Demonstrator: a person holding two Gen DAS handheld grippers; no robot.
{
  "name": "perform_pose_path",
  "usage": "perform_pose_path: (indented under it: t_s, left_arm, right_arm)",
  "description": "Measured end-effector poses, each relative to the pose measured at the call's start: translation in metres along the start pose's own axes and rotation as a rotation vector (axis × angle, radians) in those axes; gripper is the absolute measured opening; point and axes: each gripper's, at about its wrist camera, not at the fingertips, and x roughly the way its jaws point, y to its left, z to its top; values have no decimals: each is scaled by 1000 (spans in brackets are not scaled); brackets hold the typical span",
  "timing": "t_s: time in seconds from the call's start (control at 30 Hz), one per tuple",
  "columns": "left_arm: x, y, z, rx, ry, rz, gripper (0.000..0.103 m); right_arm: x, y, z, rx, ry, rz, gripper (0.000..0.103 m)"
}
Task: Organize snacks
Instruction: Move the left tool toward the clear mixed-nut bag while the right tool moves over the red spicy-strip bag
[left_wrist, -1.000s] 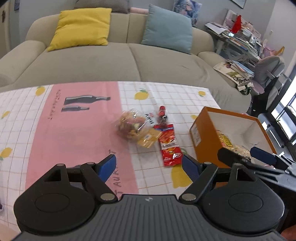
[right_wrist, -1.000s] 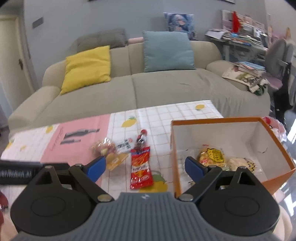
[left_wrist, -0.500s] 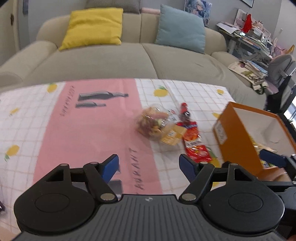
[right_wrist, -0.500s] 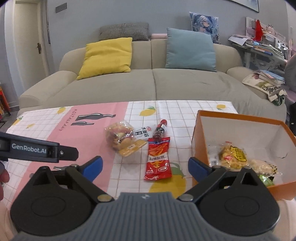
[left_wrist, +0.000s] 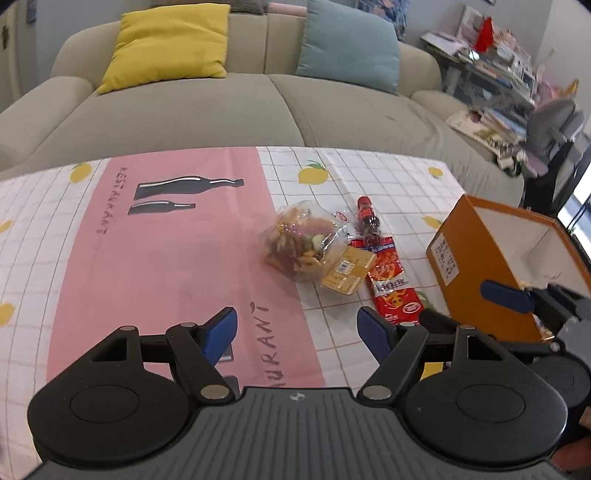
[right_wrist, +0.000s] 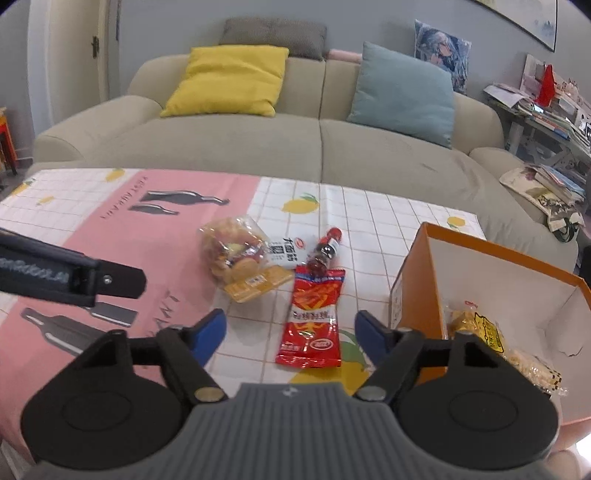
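A cluster of snacks lies mid-table: a clear bag of mixed crackers (left_wrist: 303, 240) (right_wrist: 232, 251) with a yellow label card, a white packet (right_wrist: 288, 251) behind it, a small red-capped bottle (left_wrist: 367, 219) (right_wrist: 325, 251) and a flat red packet (left_wrist: 393, 286) (right_wrist: 314, 317). An orange box (left_wrist: 465, 251) (right_wrist: 417, 291) at the right holds yellow and pale snack packets (right_wrist: 476, 326). My left gripper (left_wrist: 297, 332) is open and empty, near the crackers. My right gripper (right_wrist: 290, 332) is open and empty, just before the red packet; its blue fingertip (left_wrist: 506, 295) shows in the left view.
The table wears a pink and white tablecloth (left_wrist: 166, 258) with lemon and bottle prints. A beige sofa (left_wrist: 221, 107) with yellow and teal cushions stands behind it. A cluttered desk (left_wrist: 498, 62) and a chair stand at the right.
Both grippers have shifted left, away from the box. The snack cluster now sits nearer the middle of both views. Both stay open and empty.
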Motion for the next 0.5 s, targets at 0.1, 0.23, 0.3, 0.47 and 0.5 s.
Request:
perform_pose_path:
  t_s: [0.1,0.23,0.3,0.47,0.5]
  left_arm:
    - [11,-2,8,4,13,-6,89]
    - [30,-3,21,-18,35,-28,90]
    - [41,-4,25,-52,54,-40,90]
    - [71,-8,29,-133,111,-92,85]
    - [79,-8,29,-152,128,-94,85]
  right_arm:
    - [17,-3,4,-7,21,-18,69]
    - [43,-6,5,-19,62,-30,69]
    - [54,-6,4,-22,75,-29,69]
    - [72,-8,0,-28,103,-31,69]
    - [75,-9,-2,-25,105,-29,69]
